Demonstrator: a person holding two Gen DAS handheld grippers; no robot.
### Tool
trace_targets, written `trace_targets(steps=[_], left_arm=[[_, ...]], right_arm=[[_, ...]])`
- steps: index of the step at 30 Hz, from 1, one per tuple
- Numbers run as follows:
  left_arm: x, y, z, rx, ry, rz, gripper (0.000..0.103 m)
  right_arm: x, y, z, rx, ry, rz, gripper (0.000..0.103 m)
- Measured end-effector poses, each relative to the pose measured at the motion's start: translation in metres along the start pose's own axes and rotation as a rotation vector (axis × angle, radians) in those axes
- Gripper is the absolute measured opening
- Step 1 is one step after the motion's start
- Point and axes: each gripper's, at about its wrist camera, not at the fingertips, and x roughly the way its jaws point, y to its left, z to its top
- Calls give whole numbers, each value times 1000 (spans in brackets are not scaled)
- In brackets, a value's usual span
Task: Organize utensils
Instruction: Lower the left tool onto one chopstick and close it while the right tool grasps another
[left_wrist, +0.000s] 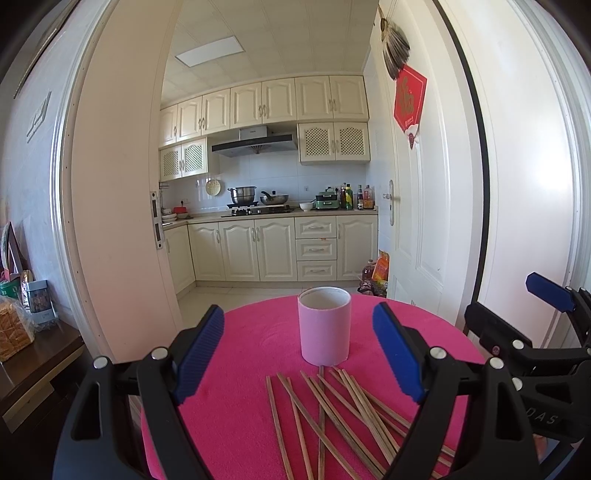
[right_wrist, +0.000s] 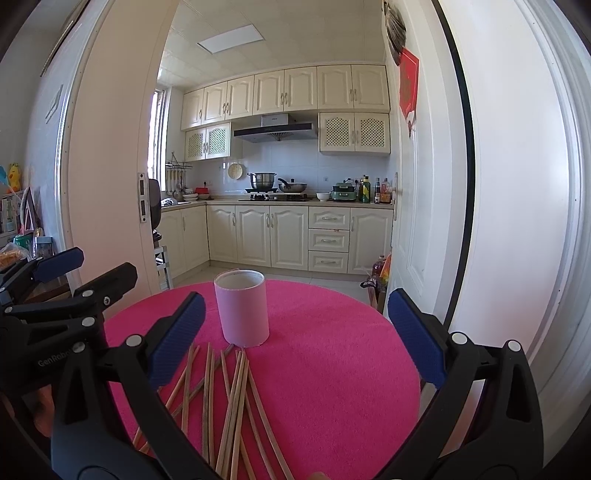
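A pink cylindrical cup (left_wrist: 325, 326) (right_wrist: 242, 308) stands upright and looks empty on a round table with a magenta cloth (left_wrist: 240, 406) (right_wrist: 325, 369). Several wooden chopsticks (left_wrist: 332, 413) (right_wrist: 229, 406) lie scattered on the cloth just in front of the cup. My left gripper (left_wrist: 299, 354) hovers open above the chopsticks, with nothing between its blue pads. My right gripper (right_wrist: 299, 339) is also open and empty, above the table to the right of the chopsticks. Each gripper shows at the edge of the other's view, the right gripper (left_wrist: 517, 317) and the left gripper (right_wrist: 70, 273).
Behind the table an open doorway leads into a kitchen with cream cabinets (left_wrist: 258, 247). A white door (left_wrist: 417, 184) with a red hanging stands open on the right. A dark sideboard (left_wrist: 33, 354) with boxes and packages is on the left.
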Motion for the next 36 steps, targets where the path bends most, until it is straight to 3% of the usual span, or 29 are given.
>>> trace_targets(steps=[7, 11, 15, 21, 24, 27, 29, 31, 35, 36], left_arm=[[8, 1, -2, -3, 42, -18, 81], [22, 3, -4, -7, 120, -47, 81], [42, 8, -12, -23, 244, -87, 81], [89, 36, -35, -107, 541, -160, 81], [108, 46, -53, -130, 661, -133, 81], [121, 51, -69, -152, 723, -139, 80], [128, 52, -77, -162, 759, -137, 67], [135, 54, -87, -177, 805, -132, 48], [143, 59, -106, -201, 847, -124, 36], [143, 60, -108, -199, 850, -120, 33]], right_arm=[[7, -1, -1, -4, 35, 8, 97], [21, -4, -2, -5, 96, 34, 97], [44, -6, -6, -24, 200, 83, 97], [87, -14, -20, -75, 416, 146, 97], [104, -18, -27, -84, 508, 167, 97], [118, -14, -33, -106, 590, 195, 97], [128, -11, -40, -108, 643, 216, 96], [137, -8, -48, -121, 701, 236, 85], [149, -3, -55, -134, 787, 294, 69], [152, -1, -57, -143, 806, 303, 59]])
